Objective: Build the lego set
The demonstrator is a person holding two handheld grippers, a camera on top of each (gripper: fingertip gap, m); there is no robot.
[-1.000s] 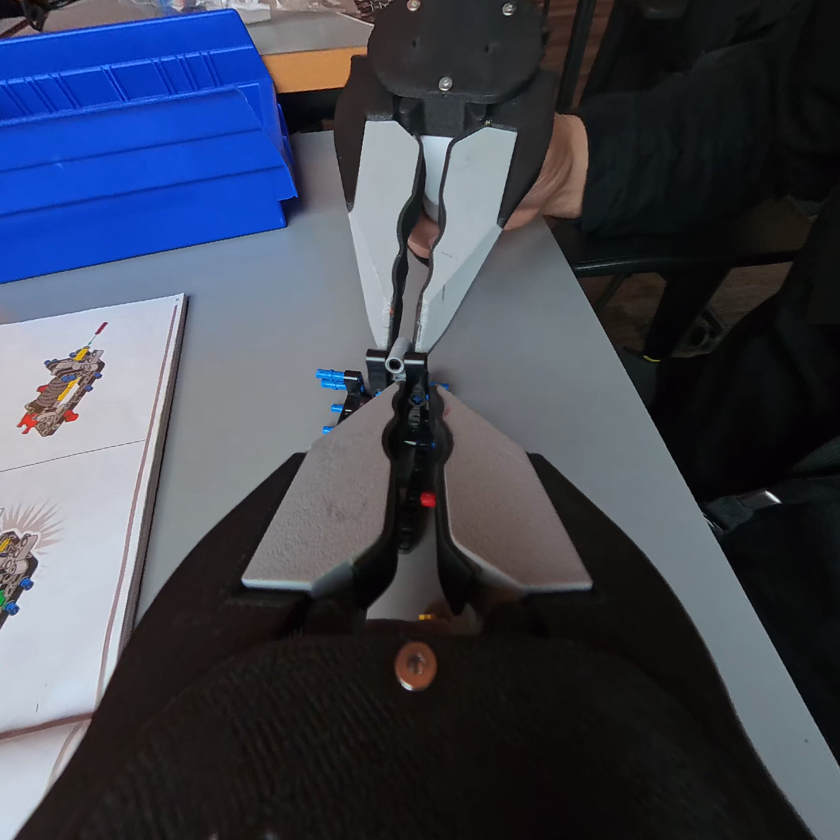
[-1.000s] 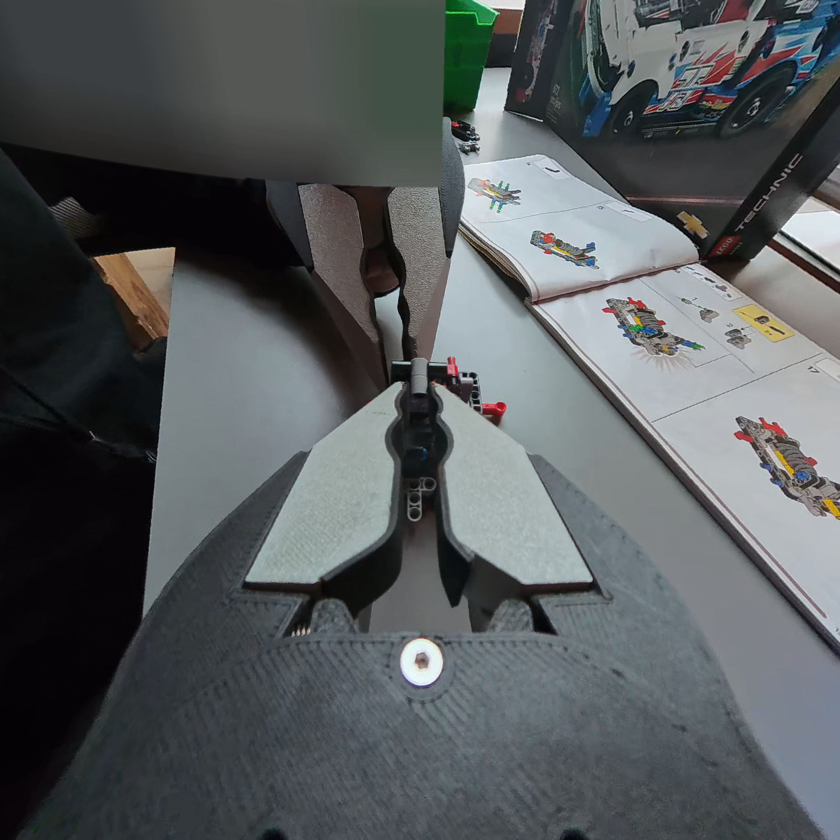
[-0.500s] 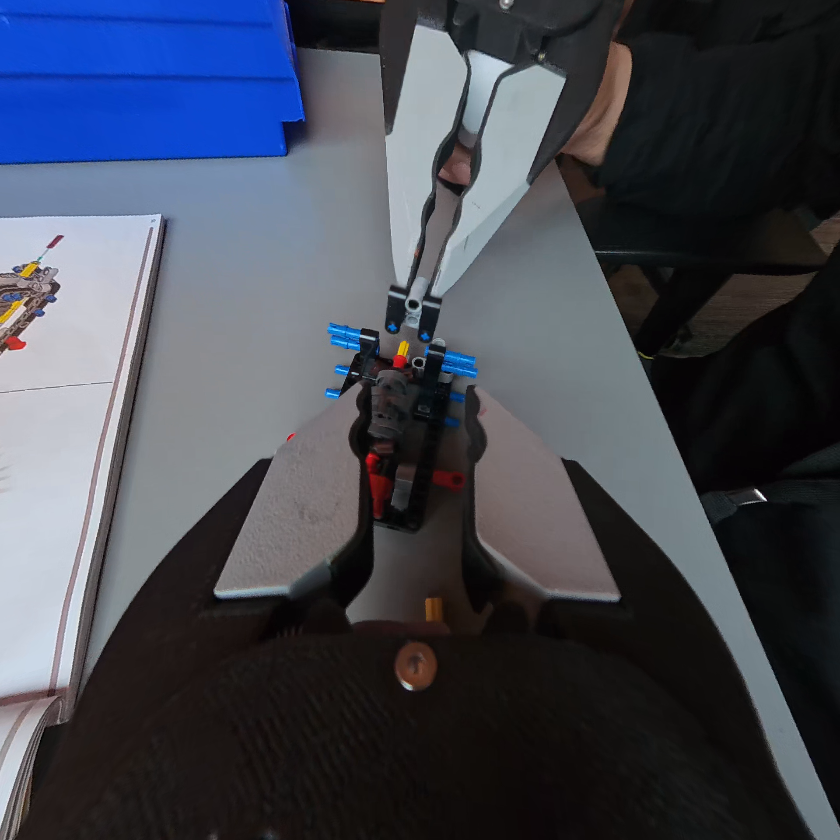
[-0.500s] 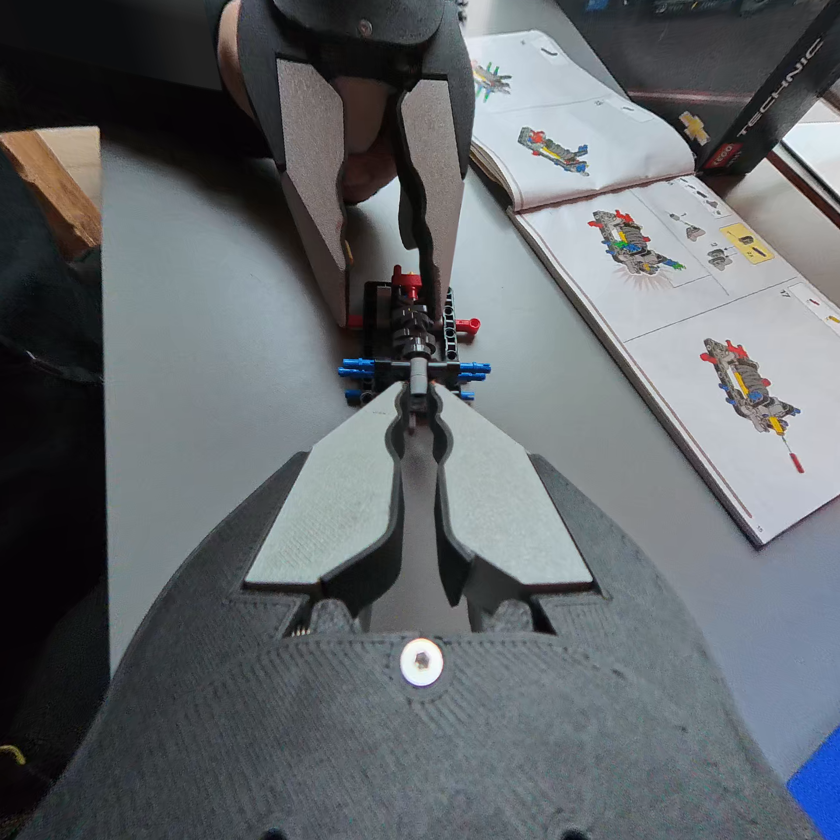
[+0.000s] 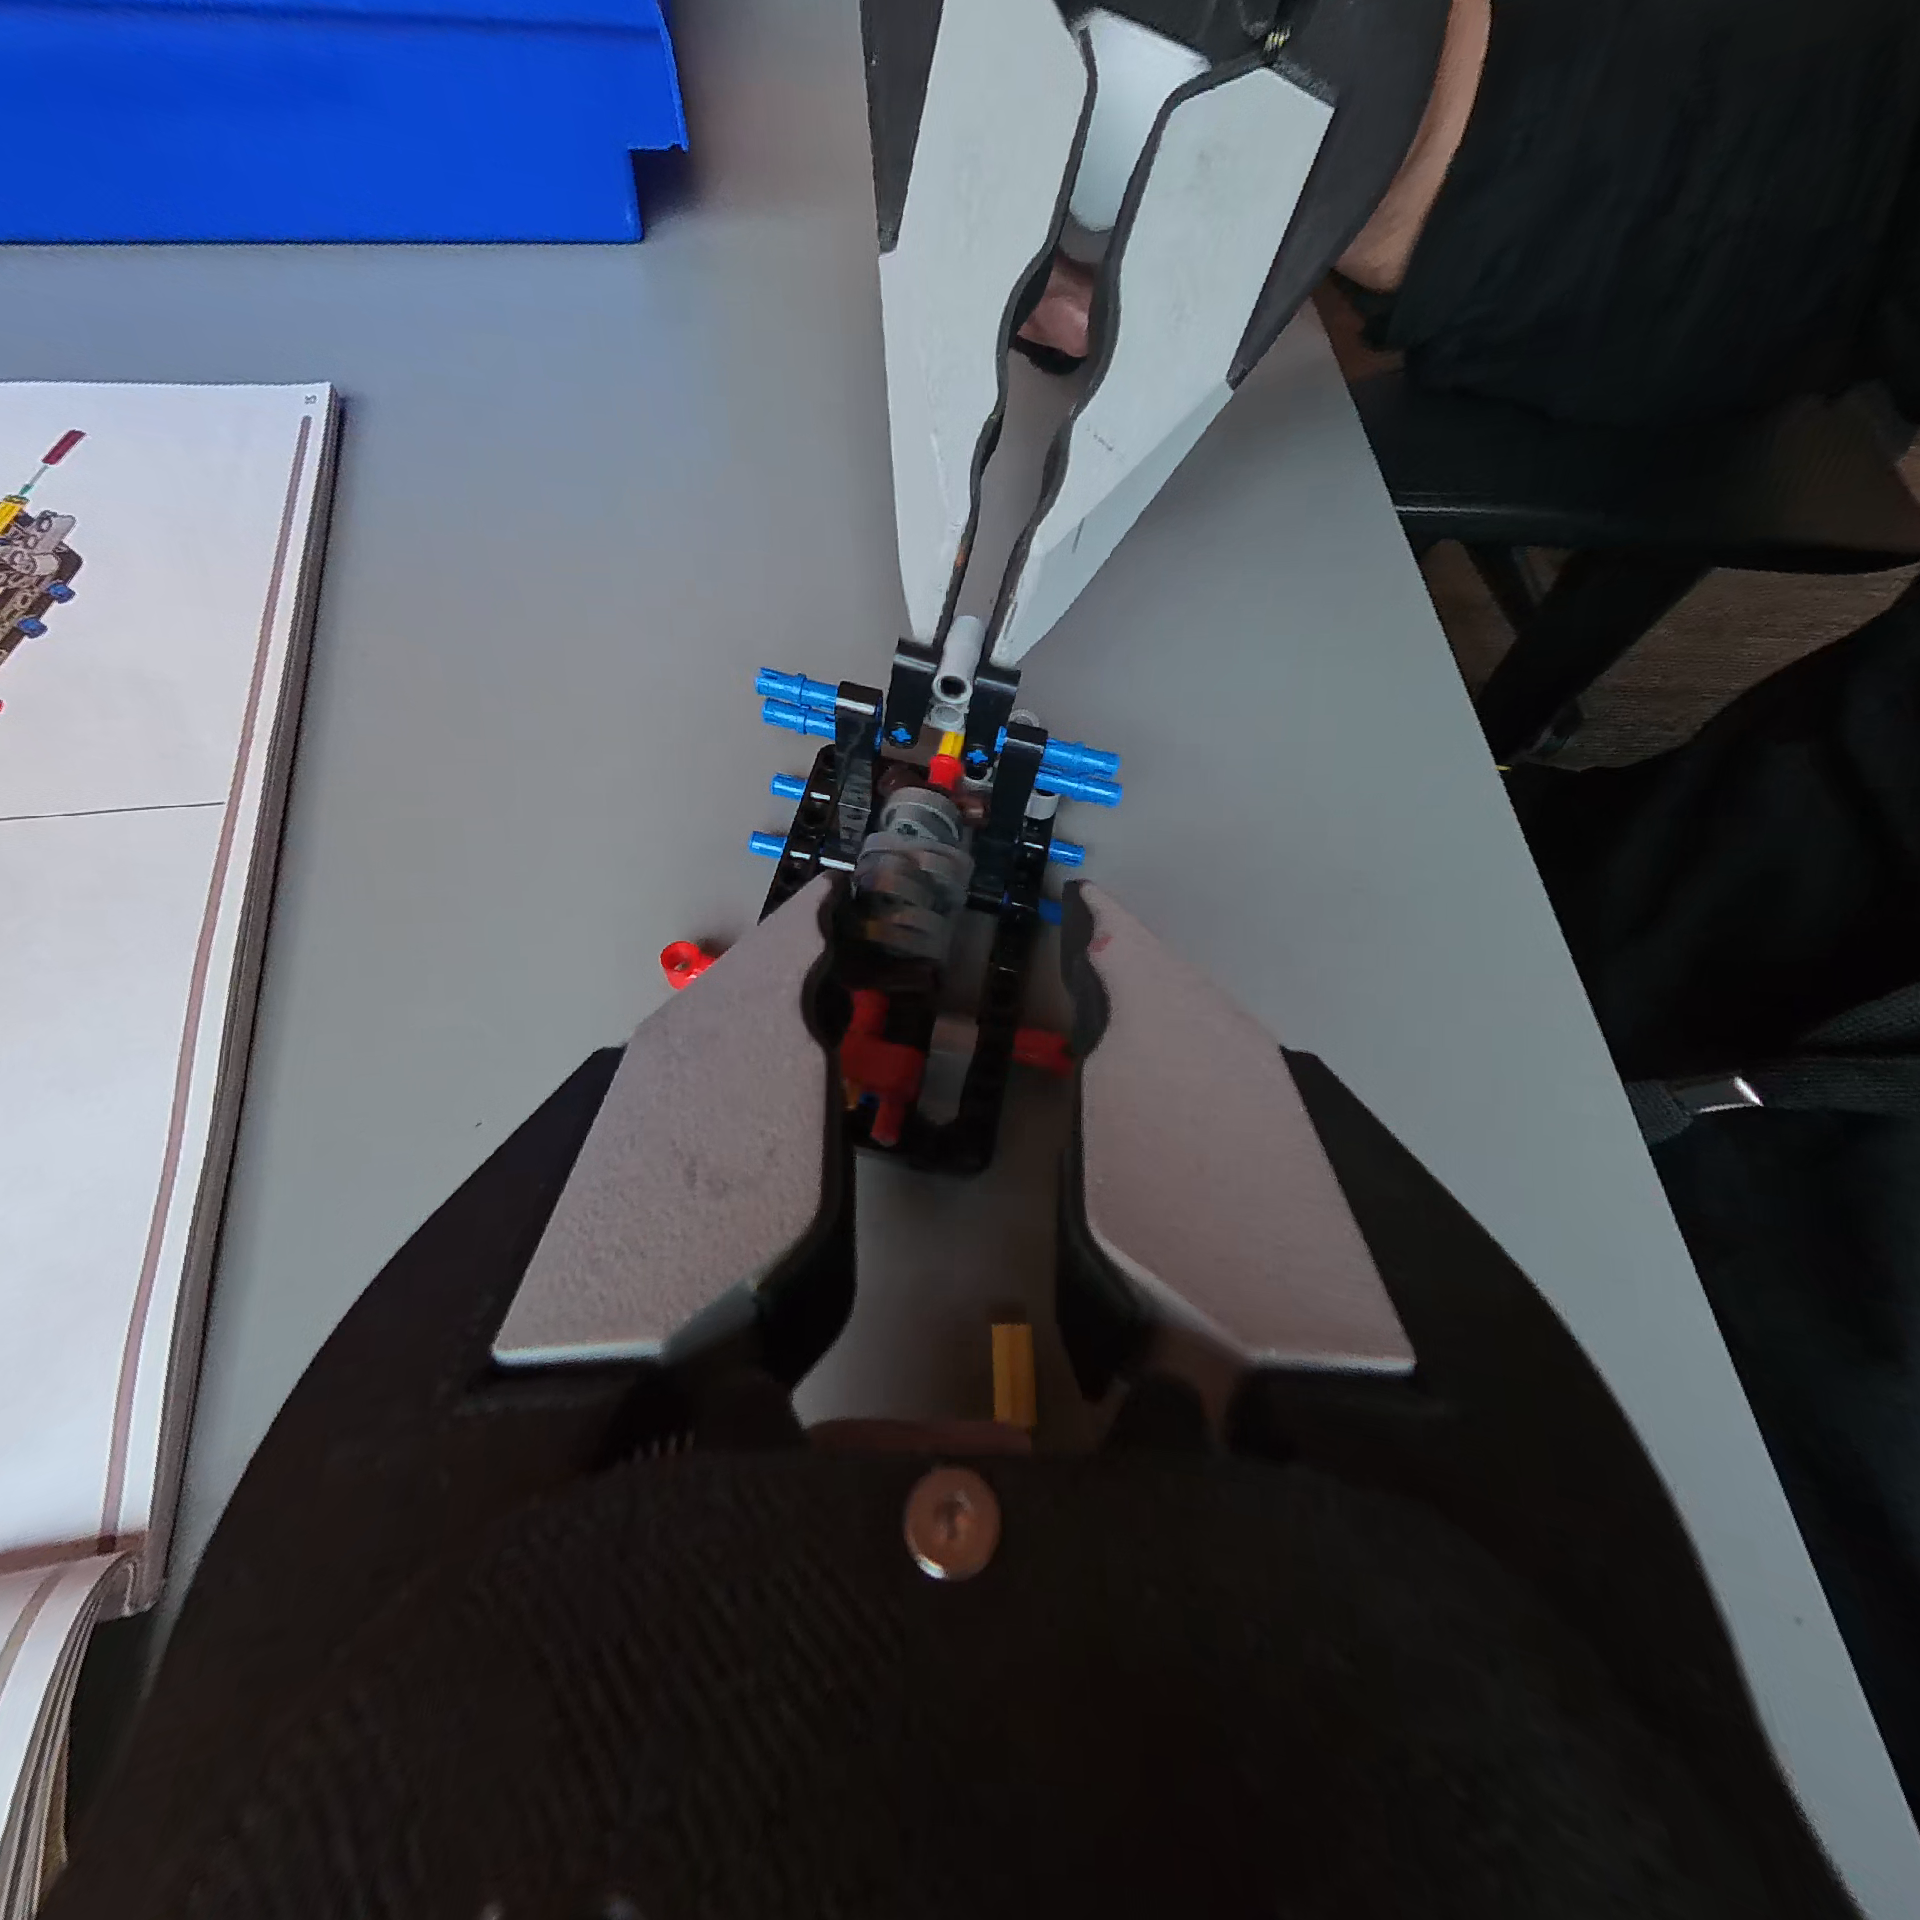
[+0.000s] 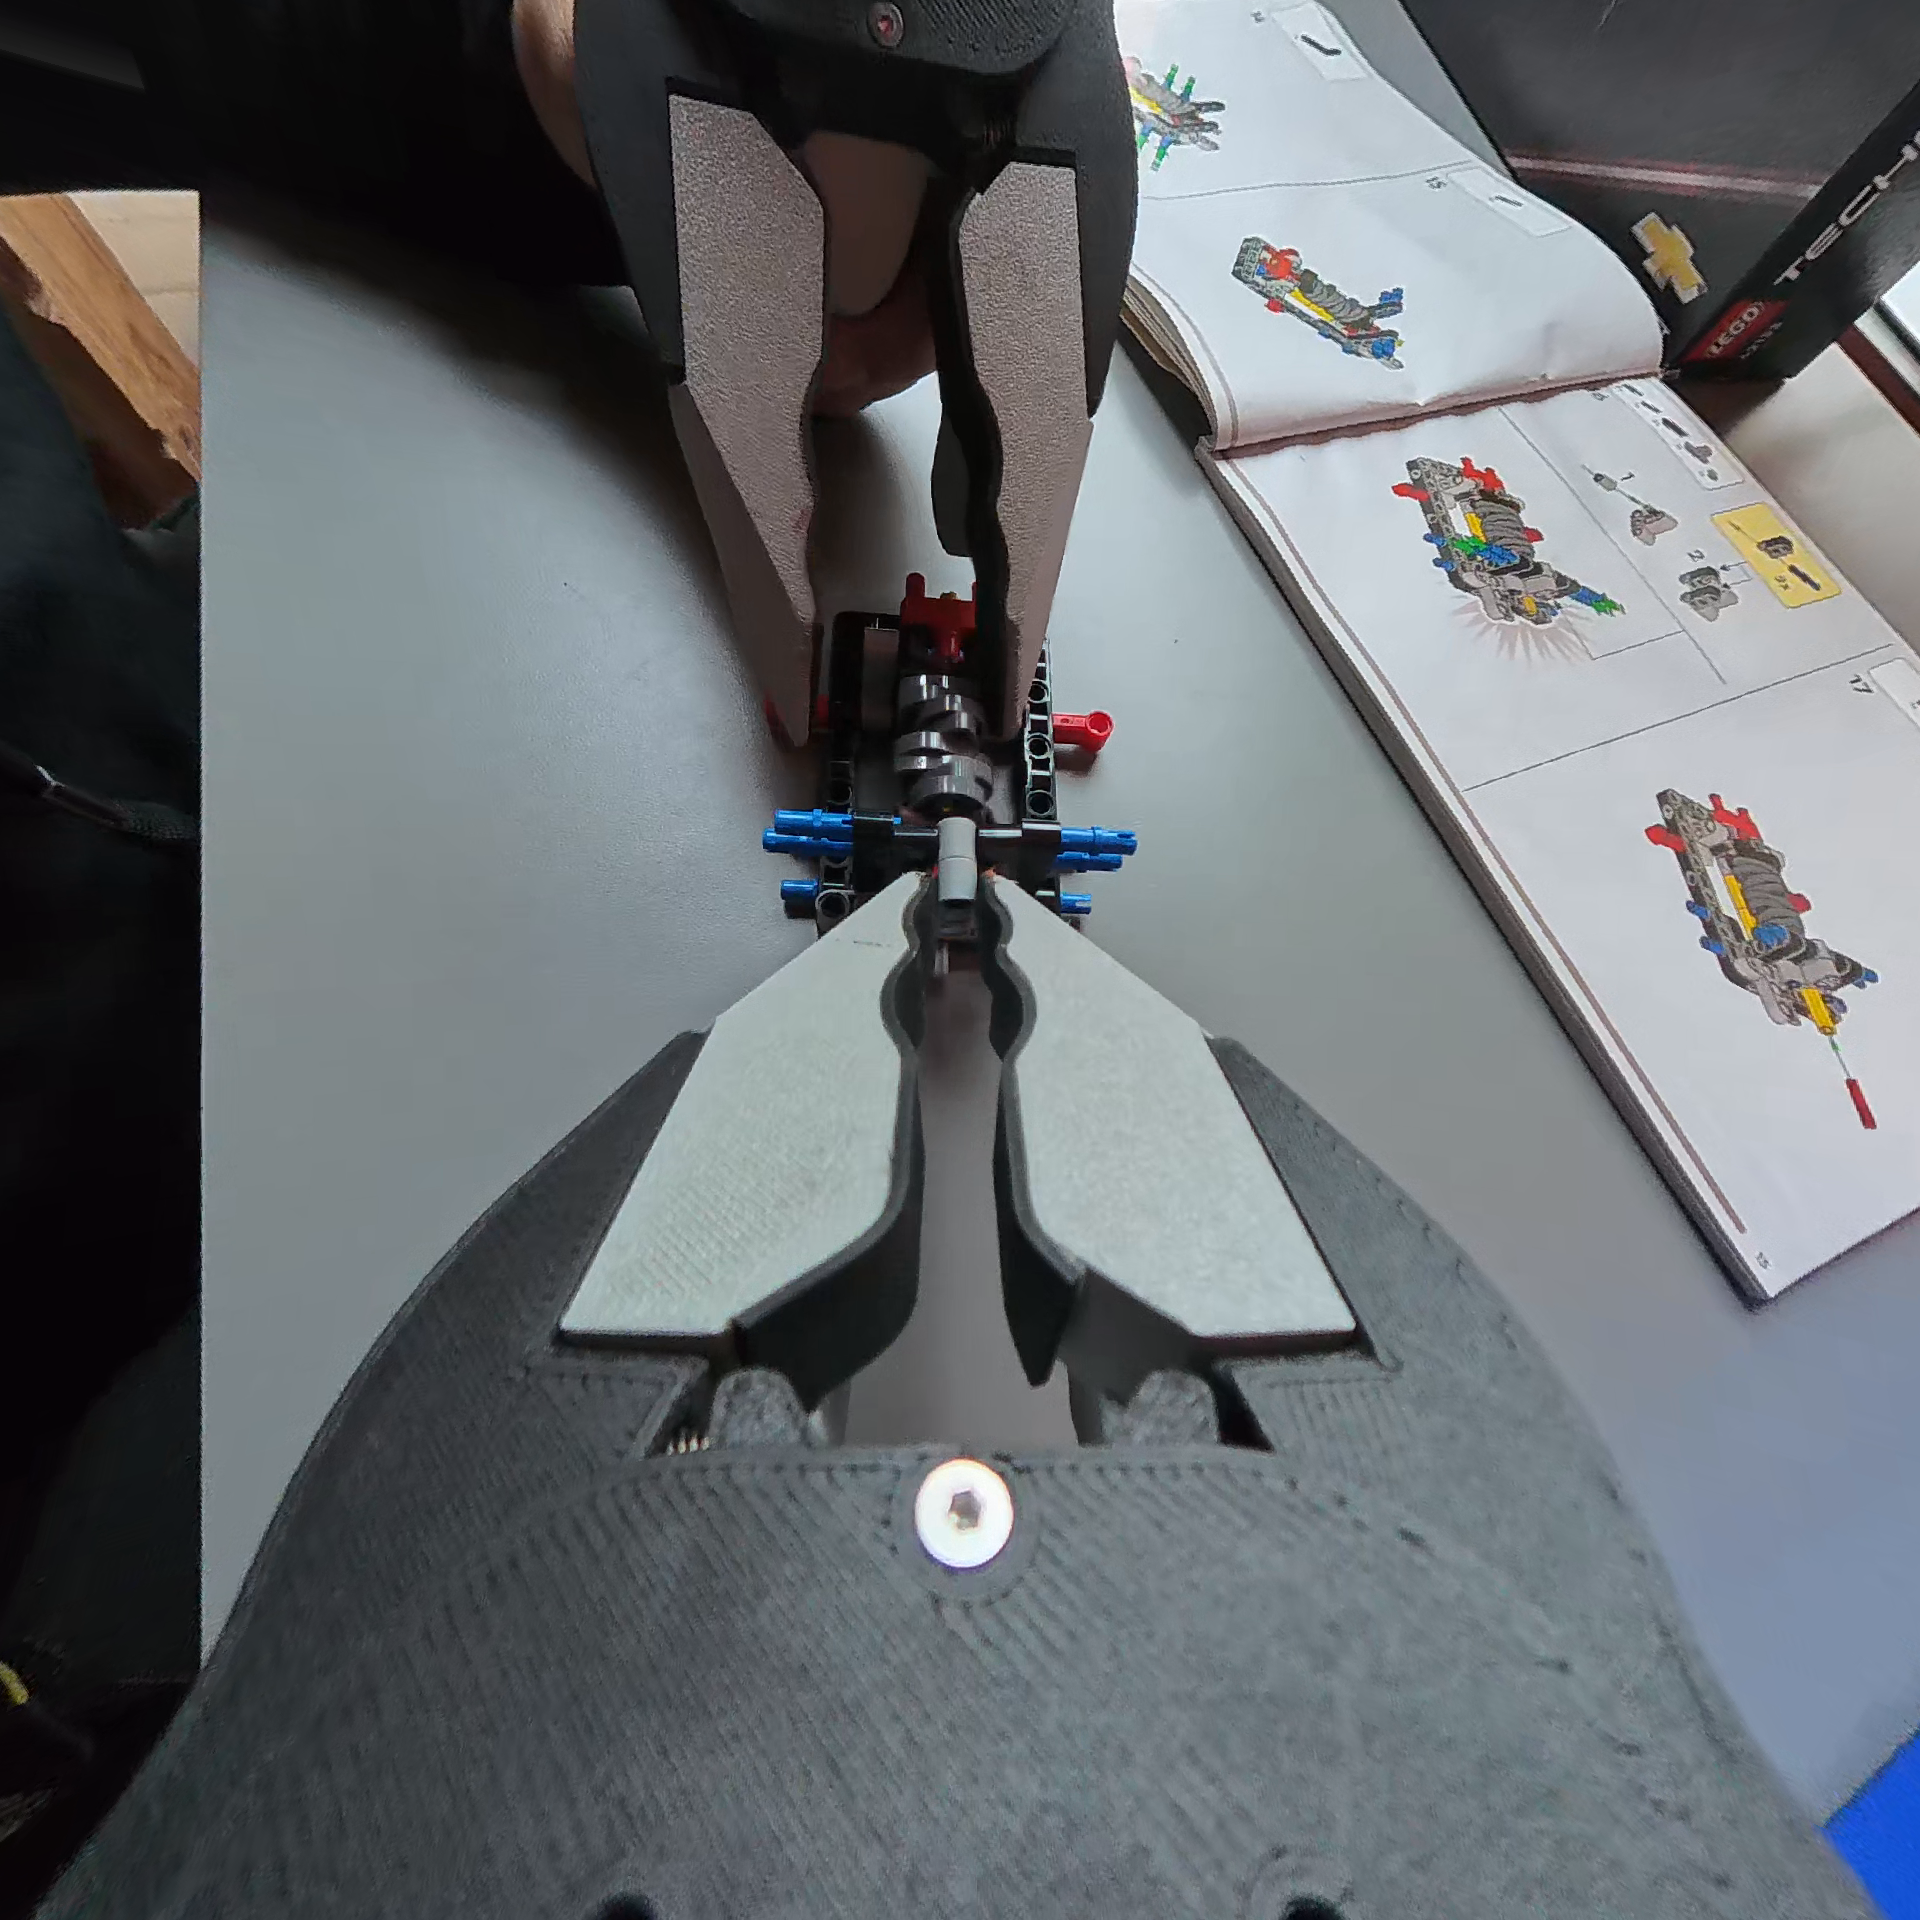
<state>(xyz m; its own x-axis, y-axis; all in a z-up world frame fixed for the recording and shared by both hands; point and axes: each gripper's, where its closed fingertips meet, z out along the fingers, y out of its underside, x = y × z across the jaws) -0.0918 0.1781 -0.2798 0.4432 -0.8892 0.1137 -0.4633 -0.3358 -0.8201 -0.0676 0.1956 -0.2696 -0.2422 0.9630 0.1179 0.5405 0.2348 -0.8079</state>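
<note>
Lego frame (image 5: 914, 935), black with blue pins along both sides, lies flat on the grey table (image 5: 499, 582), close to its right-hand edge. Your left gripper (image 5: 945, 904) has its fingers spread apart, one on each side of the frame's near end, bracketing it rather than squeezing; whether the pads touch the frame is unclear. That likely keeps the frame from sliding.

Your right gripper (image 6: 954, 894) comes in from the opposite end with its fingers closed on a small black bracket carrying a grey connector (image 6: 956, 857). The piece sits against the frame's far end, in line with the grey crankshaft (image 6: 940, 743), probably so it can push straight on.

Open instruction booklet (image 6: 1558, 644) lies beside the frame, within sight for checking the step.
</note>
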